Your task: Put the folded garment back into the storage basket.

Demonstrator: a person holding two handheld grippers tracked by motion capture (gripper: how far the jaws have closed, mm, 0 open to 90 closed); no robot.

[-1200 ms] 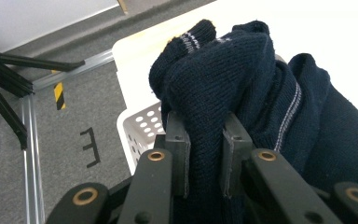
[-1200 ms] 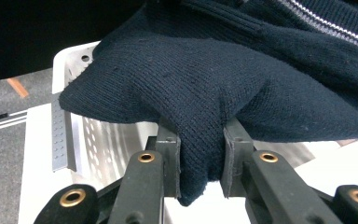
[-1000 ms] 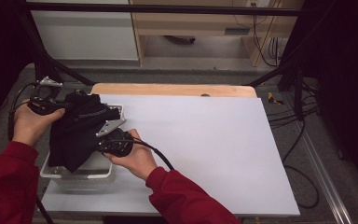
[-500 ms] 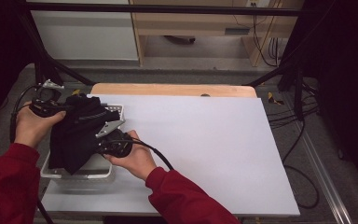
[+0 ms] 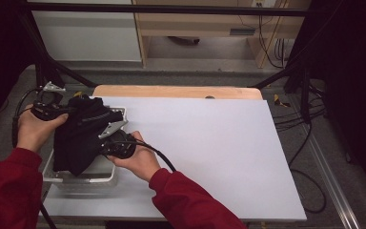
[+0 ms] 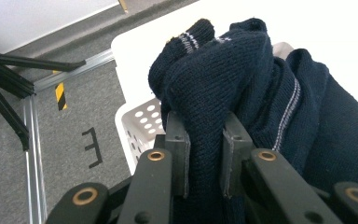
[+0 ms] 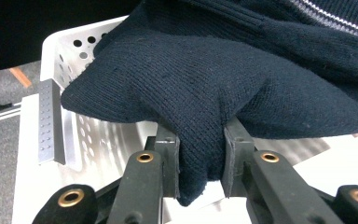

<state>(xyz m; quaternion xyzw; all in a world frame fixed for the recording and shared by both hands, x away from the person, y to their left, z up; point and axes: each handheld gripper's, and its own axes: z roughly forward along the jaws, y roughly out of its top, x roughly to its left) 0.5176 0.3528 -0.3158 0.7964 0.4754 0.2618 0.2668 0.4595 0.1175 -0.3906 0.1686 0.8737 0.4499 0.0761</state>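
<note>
A dark navy knitted sweater point(image 5: 82, 133) with thin pale stripes hangs bunched above a white perforated basket point(image 5: 83, 177) at the table's left edge. My left gripper point(image 5: 66, 110) is shut on a fold of the sweater point(image 6: 223, 93) at its far left side. The right gripper point(image 5: 106, 145) is shut on another fold of the sweater point(image 7: 223, 79) at its near right side. The knit is squeezed between both pairs of black jaws. In the right gripper view the basket point(image 7: 70, 51) lies just beneath the cloth.
The white table top point(image 5: 209, 143) stretches to the right of the basket. A wooden board point(image 5: 176, 91) runs along its far edge. Black frame legs and cables stand on the grey floor at the left and right. Yellow-black tape point(image 6: 61, 95) marks the floor.
Both grippers have lifted the sweater slightly and shifted it a little to the right over the basket; both stay shut on it.
</note>
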